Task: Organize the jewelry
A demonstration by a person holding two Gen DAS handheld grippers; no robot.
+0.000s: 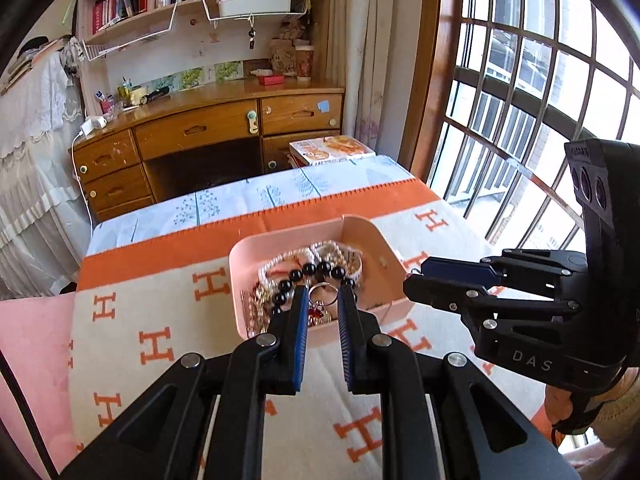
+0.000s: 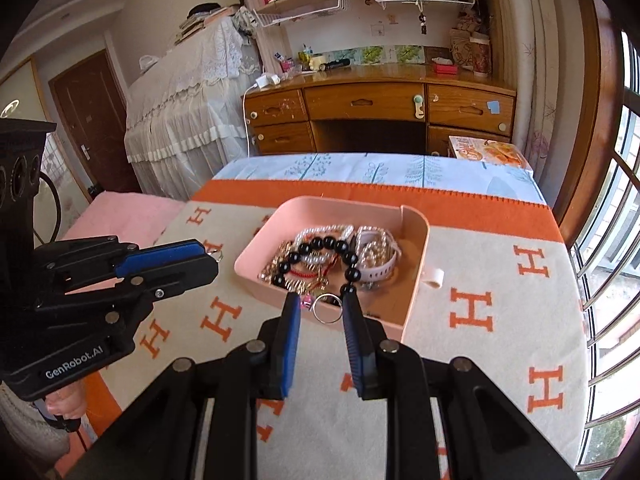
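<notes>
Now, left hand-held gripper (image 1: pixel 324 294) pinches upright charm ring (image 1: pixel 325 285), right hand-held gripper (image 2: pixel 322 300) plain ring (image 2: pixel 326 321)

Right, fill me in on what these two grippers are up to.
A person is sorting jewelry with a handheld gripper in each hand. The left gripper pinches a silver ring with a red charm, and the right gripper appears to pinch a second silver ring. Both hang over the near edge of the pink tray. The tray holds a black bead bracelet and a tangle of other pieces, and it sits on the orange patterned blanket.
</notes>
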